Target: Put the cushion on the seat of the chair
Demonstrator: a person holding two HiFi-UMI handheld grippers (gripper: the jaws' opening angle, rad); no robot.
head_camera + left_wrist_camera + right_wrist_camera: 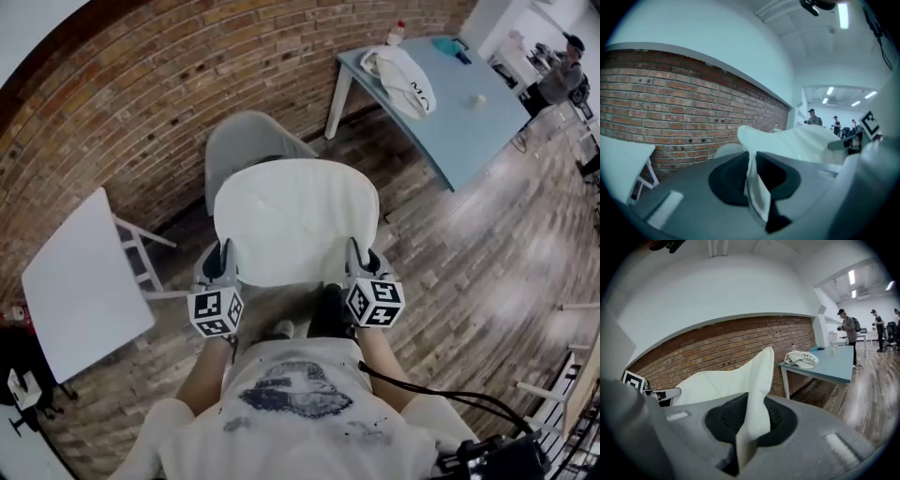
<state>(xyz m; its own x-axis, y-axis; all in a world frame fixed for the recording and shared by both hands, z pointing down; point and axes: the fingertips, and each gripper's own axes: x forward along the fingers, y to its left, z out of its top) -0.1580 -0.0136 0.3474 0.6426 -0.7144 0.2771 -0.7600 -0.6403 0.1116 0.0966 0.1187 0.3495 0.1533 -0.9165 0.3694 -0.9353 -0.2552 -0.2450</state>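
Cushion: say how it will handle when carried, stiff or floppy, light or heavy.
The cushion is probably light: edge pinches by the left gripper and right gripper alone hold it up. Likely soft, not rigid: its edge creases between the jaws. Yet it spans flat between them, so some body seems likely.

A brick wall (pixel 141 103) fills the upper left. A blue surface (pixel 473 127) at upper right carries a white bag (pixel 401 80), with a bottle (pixel 397 34) at its far corner. A white table (pixel 84 281) stands at left on the wood floor (pixel 487 272).
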